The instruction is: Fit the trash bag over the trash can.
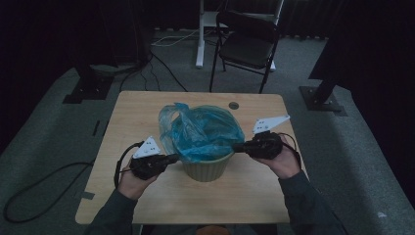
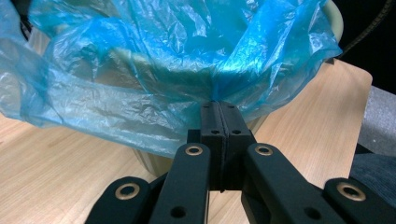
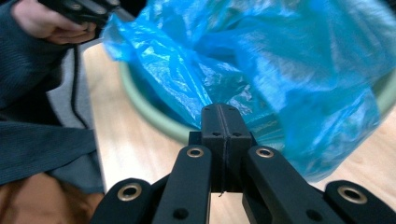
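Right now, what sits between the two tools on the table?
In the high view, the green bin lined with the blue bag sits between the left tool and right tool; each pinches the bag's edge.

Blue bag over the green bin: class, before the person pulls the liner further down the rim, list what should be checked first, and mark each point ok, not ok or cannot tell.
1. Left gripper shut on the blue bag: ok, film is pinched between its closed jaws.
2. Right gripper shut on the bag: ok, film gathers at its closed jaws.
3. Green bin upright on the table: ok.
4. Grips on opposite sides of the bin: ok in the high view.
5. Bag folded over the whole rim: not ok, a loose flap stands up at the far left.
6. Film free of tears: cannot tell.
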Demonstrator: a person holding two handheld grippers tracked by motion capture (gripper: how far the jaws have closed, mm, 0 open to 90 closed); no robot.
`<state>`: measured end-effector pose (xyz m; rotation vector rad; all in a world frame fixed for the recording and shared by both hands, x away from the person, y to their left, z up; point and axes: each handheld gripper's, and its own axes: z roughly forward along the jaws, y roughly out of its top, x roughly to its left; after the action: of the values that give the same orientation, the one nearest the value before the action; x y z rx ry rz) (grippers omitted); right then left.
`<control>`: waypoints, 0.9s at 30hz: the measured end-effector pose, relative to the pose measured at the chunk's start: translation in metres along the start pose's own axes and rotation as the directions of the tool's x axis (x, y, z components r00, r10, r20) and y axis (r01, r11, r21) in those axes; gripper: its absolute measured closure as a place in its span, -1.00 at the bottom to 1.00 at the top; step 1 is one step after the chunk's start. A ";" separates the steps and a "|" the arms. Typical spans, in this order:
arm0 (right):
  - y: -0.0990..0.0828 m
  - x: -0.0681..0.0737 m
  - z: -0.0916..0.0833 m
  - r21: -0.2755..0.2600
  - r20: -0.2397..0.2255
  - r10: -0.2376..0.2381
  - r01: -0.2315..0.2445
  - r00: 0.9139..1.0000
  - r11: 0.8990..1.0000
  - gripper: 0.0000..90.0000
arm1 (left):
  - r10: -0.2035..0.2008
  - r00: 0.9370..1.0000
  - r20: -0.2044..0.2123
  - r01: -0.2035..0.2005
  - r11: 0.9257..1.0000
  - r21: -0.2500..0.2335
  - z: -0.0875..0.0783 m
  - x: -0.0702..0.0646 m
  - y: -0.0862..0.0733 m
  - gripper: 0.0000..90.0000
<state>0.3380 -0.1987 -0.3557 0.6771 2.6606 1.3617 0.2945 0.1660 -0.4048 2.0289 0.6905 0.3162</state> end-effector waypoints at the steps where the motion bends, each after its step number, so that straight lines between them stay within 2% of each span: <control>1: -0.001 0.001 0.000 0.006 -0.002 -0.003 0.003 1.000 1.000 1.00 | 0.000 1.000 0.003 0.000 1.000 0.000 0.001 -0.001 -0.001 1.00; 6: -0.010 0.007 0.003 0.046 -0.032 -0.008 0.009 0.999 0.999 1.00 | 0.003 1.000 0.022 -0.003 1.000 0.013 0.009 -0.005 -0.004 1.00; 9: -0.014 0.008 0.006 0.039 -0.053 0.001 0.001 0.999 0.999 1.00 | -0.001 1.000 0.015 0.001 1.000 0.010 0.014 -0.004 -0.005 1.00; 14: -0.014 0.010 0.012 0.042 -0.079 -0.003 0.006 0.997 0.999 1.00 | -0.028 0.999 -0.017 0.028 1.000 -0.003 0.018 0.003 -0.006 0.99; 18: -0.016 0.015 0.027 0.067 -0.100 -0.003 0.009 0.995 0.998 1.00 | -0.062 0.998 -0.029 0.061 0.998 -0.010 0.023 0.010 -0.008 0.99; 22: -0.017 0.014 0.038 0.084 -0.098 0.004 0.005 0.995 0.996 1.00 | -0.081 0.995 -0.050 0.081 0.997 0.000 0.025 0.014 -0.012 0.97; 27: -0.017 0.014 0.038 0.082 -0.093 0.005 0.003 0.996 0.997 1.00 | -0.098 0.992 -0.082 0.097 0.995 -0.011 0.013 0.018 -0.015 0.80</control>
<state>0.3291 -0.1731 -0.3900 0.6376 2.8029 1.3230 0.3102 0.1731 -0.4256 1.9771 0.8361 0.3459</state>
